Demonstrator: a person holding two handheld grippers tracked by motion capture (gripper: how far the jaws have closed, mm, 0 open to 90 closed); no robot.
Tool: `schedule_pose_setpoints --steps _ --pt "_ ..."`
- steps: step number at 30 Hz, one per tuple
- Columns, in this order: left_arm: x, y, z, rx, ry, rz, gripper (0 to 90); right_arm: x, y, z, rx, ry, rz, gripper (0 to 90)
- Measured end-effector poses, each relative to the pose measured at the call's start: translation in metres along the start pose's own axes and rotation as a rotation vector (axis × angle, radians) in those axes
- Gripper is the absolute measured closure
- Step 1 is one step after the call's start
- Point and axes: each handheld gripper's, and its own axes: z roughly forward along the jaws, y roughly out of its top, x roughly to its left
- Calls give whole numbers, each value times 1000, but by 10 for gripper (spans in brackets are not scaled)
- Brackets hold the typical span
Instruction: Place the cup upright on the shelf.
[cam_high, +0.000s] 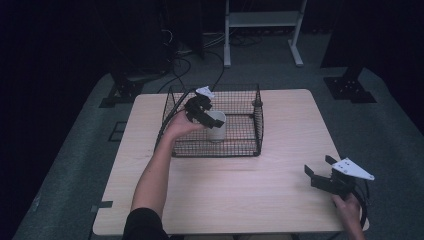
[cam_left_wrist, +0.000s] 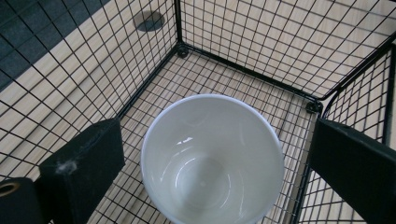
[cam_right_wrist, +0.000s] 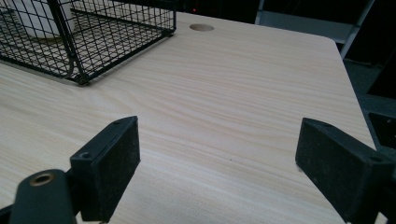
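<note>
From the high view, your left claw hangs inside the wire basket, right over the white cup, which stands upright on the basket floor toward the near-left part. The step in hand looks like letting the cup go and drawing clear, so lift straight up until you are above the basket rim before you swing toward yourself; the near wall is close to your wrist.

In the left gripper view, you look straight down into the cup. The jaws stand wide, one on each side of the rim, and neither pad touches it. The right jaw sits close to the basket's wire wall, so rise without drifting that way, or you may catch the mesh and jolt the basket. Keep the rim centred between the jaws as you go up, so no pad clips it and tips the cup.

In the right gripper view, your right claw is spread open with nothing between its jaws, low over the bare wooden surface, well apart from the basket. Leave it parked there.
</note>
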Motion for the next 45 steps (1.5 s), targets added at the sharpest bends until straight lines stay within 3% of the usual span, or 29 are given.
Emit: schedule_pose_setpoints --steps 19,33,45 --pt "-23 -7 -43 -73 79 20 28 0 0 0 1 2 0 131" --pt "-42 -22 -64 -141 107 5 29 0 0 0 2 1 2 130" --pt "-66 -31 -78 -185 120 26 30 0 0 0 2 0 0 130"
